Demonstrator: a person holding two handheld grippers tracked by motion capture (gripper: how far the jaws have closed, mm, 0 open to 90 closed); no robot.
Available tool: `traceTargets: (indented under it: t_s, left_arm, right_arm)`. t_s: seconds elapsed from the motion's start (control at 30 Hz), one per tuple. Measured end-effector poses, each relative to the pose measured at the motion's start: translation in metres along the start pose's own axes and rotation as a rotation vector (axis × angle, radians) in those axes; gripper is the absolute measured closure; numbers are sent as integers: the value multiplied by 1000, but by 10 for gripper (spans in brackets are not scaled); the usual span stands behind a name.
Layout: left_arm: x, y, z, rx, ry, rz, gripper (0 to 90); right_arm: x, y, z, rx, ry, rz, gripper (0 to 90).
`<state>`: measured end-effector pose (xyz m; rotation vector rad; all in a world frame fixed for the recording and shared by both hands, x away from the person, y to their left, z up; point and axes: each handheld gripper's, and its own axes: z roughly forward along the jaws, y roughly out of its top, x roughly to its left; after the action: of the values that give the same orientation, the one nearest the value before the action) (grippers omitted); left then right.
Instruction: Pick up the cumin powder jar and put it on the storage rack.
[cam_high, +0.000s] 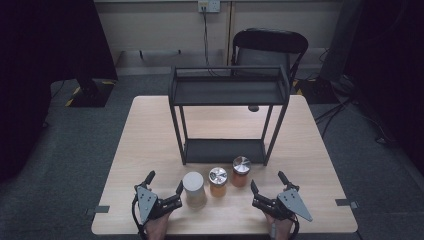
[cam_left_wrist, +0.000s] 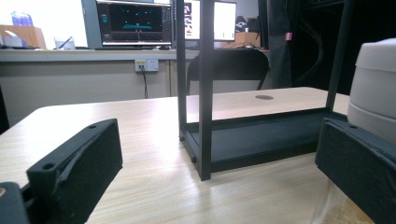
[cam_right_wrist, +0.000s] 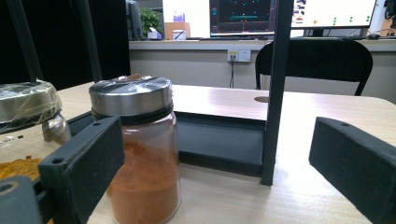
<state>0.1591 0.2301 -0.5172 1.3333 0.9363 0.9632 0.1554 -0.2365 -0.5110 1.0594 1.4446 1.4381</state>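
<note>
The rack (cam_high: 229, 115) is my landmark; three containers stand in a row just in front of its lower shelf: a white canister (cam_high: 194, 189), a middle jar (cam_high: 218, 181) of yellow powder and an orange jar (cam_high: 240, 171) nearest the rack.

My left gripper (cam_high: 164, 186) rests on the table (cam_high: 150, 140) with its jaws wide apart and nothing between them; its right jaw sits just beside the canister. My right gripper (cam_high: 268, 186) is likewise spread and empty, right of the jars.

I judge the risk is crowding. If I close on the canister off-centre, a jaw could shove it into the middle jar, and that one into the orange jar. Lifting either jar high, I could clip a rack post (cam_right_wrist: 274, 93).

The high view shows the whole row and both grippers. The right gripper view shows what that one cannot: the jars' plastic-wrapped metal lids (cam_right_wrist: 130, 95). The left gripper view shows the canister's side (cam_left_wrist: 376, 98) looming behind my right jaw.
</note>
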Motion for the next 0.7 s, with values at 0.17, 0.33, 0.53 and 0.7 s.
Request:
traceTargets:
  t_s: [0.17, 0.33, 0.53, 0.7]
  left_arm:
    - [2, 0, -1, 1, -11, -4, 2]
    - [3, 0, -1, 2, -10, -10, 2]
    - [2, 1, -1, 4, -14, -2, 2]
    - [4, 5, 0, 25, -18, -13, 1]
  right_arm:
    - [0, 0, 0, -3, -5, 8, 24]
    - [1, 0, 0, -2, -8, 9, 24]
    - [1, -1, 0, -5, -9, 5, 24]
    - [0, -2, -1, -10, -6, 5, 29]
